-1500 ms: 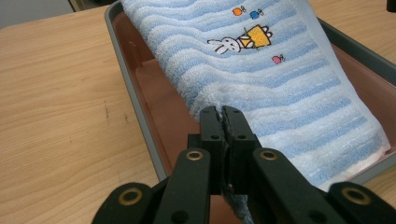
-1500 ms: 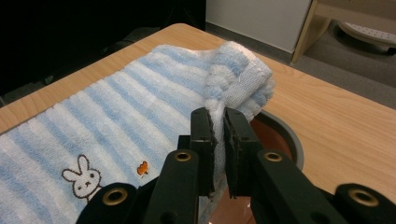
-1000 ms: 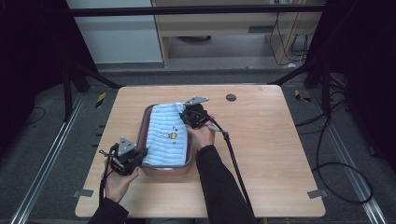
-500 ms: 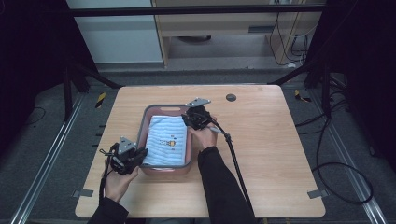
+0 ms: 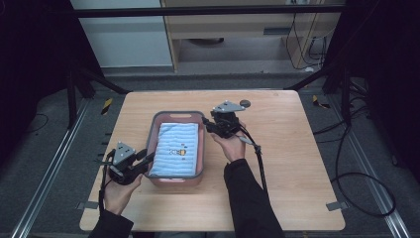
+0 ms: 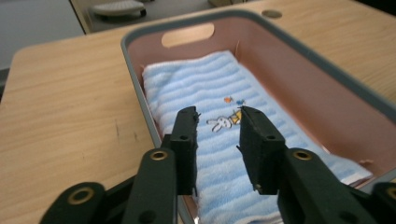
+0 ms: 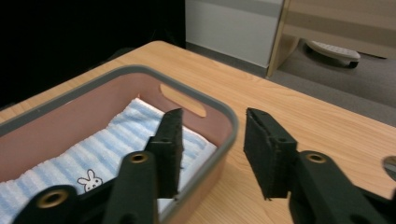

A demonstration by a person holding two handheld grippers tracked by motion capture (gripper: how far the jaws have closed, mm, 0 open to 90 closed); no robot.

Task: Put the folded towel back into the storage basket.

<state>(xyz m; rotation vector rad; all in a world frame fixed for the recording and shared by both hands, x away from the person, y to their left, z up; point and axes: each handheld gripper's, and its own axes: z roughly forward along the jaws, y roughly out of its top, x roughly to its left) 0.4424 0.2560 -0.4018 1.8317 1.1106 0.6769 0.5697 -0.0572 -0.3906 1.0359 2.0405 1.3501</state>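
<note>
1. Blue-and-white striped towel (image 5: 177, 151) lies folded flat in the pink basket (image 5: 154, 134) with the grey rim, at the centre of the high view. Its long axis runs from the lower middle toward the upper middle of that frame, parallel to the basket's long walls.
2. Its stripes cross the short way, and a small rabbit print (image 6: 220, 123) sits near its middle.
3. Nothing else shows in the basket, which rests on the wooden table (image 5: 297, 163); a handle slot (image 6: 188, 35) opens in its far end wall.
4. At the lower left of the basket, the left gripper (image 6: 217, 123) hangs over the towel's near end. Its jaws have just been opening and stand apart, pressing on nothing.
5. By the basket's upper right corner, the right gripper (image 7: 212, 128) straddles the rim. Its jaws have also just been opening, with only the rim below the gap.
</note>
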